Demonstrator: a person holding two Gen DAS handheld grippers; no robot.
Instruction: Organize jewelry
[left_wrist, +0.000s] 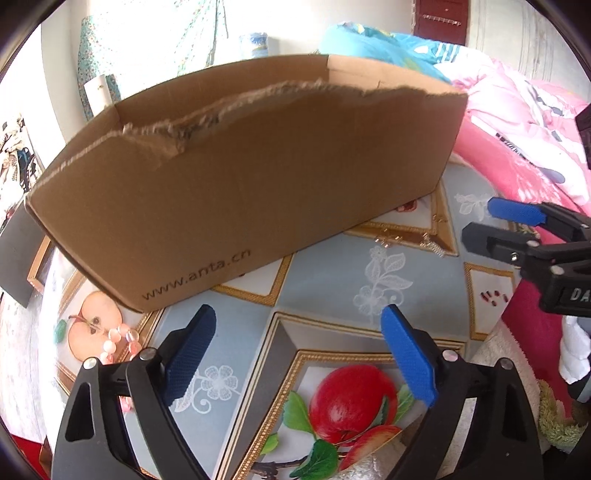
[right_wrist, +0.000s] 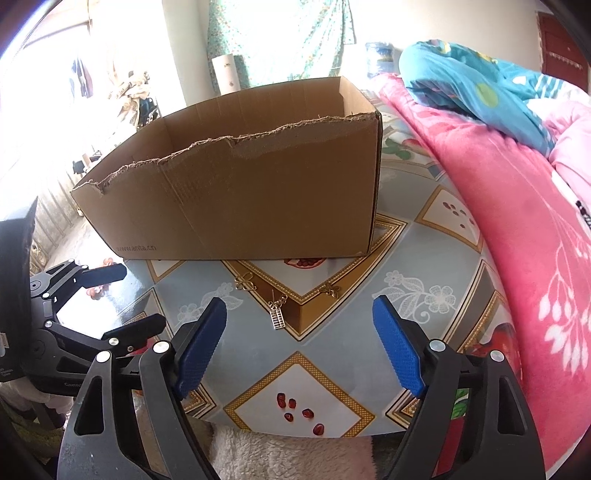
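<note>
At the far left, a pink and clear glass-bead bracelet (left_wrist: 120, 338) lies on the glossy fruit-patterned tablecloth (right_wrist: 332, 332), just beside the near left corner of the box. The left gripper (left_wrist: 299, 354) hovers close by, its blue pads spread with nothing between them. The beads are round and slick, so I judge that a pinch on one bead could squirt the loop sideways.

In the middle stands the brown corrugated cardboard box with a torn front rim (right_wrist: 258, 206). Its front wall hides the floor from both cameras, so I cannot tell whether anything lies inside. The ragged edge could snag a chain carried over it too low.

Right of centre, three small gold pieces lie apart on the cloth in front of the box: a looped clover-shaped charm (right_wrist: 245, 283), an abacus-shaped pendant on a short chain (right_wrist: 277, 315) and a little butterfly-like charm (right_wrist: 332, 291). The right gripper (right_wrist: 301, 343) hangs just short of the pendant, pads spread and empty. These thin, flat pieces risk sliding away under closing pads. With both grippers close together, they could also collide.
</note>
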